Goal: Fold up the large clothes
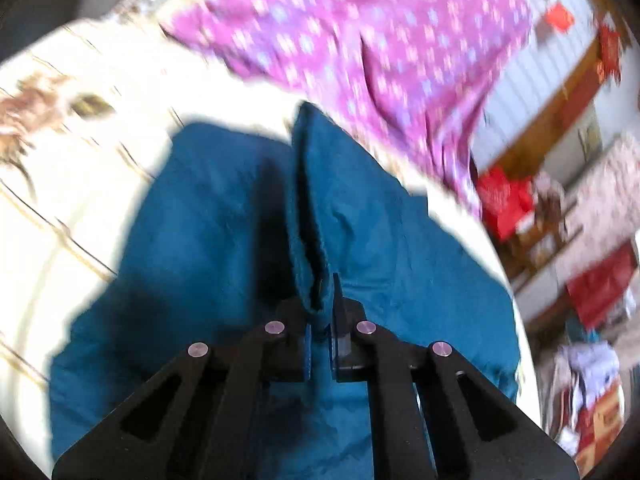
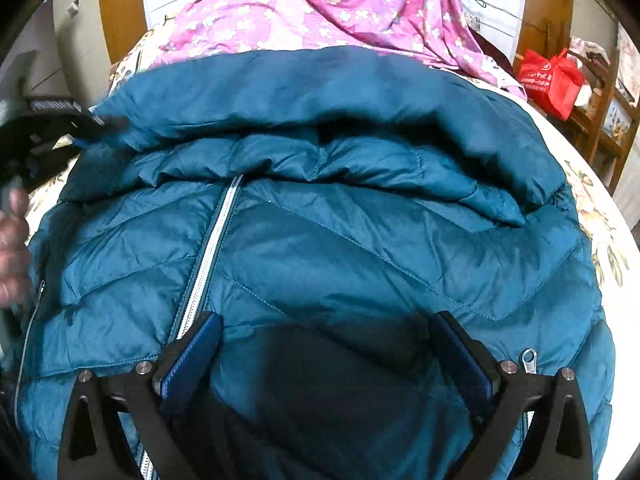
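A teal quilted puffer jacket [image 2: 320, 240] lies on the bed, front up, with a white zipper [image 2: 208, 256] running down it. Its top part is folded over in a thick roll. My right gripper [image 2: 326, 356] is open, low over the jacket's lower front, holding nothing. My left gripper [image 1: 320, 320] is shut on a raised fold of the jacket [image 1: 308, 220] and lifts it off the rest of the teal cloth. The left gripper also shows in the right wrist view [image 2: 92, 122] at the jacket's far left edge.
A purple flowered garment [image 2: 320, 8] lies spread on the bed beyond the jacket. The floral cream bedsheet [image 1: 80, 140] surrounds both. A red bag [image 2: 550, 80] sits on wooden shelves to the right of the bed. The person's hand [image 2: 12, 248] is at the left edge.
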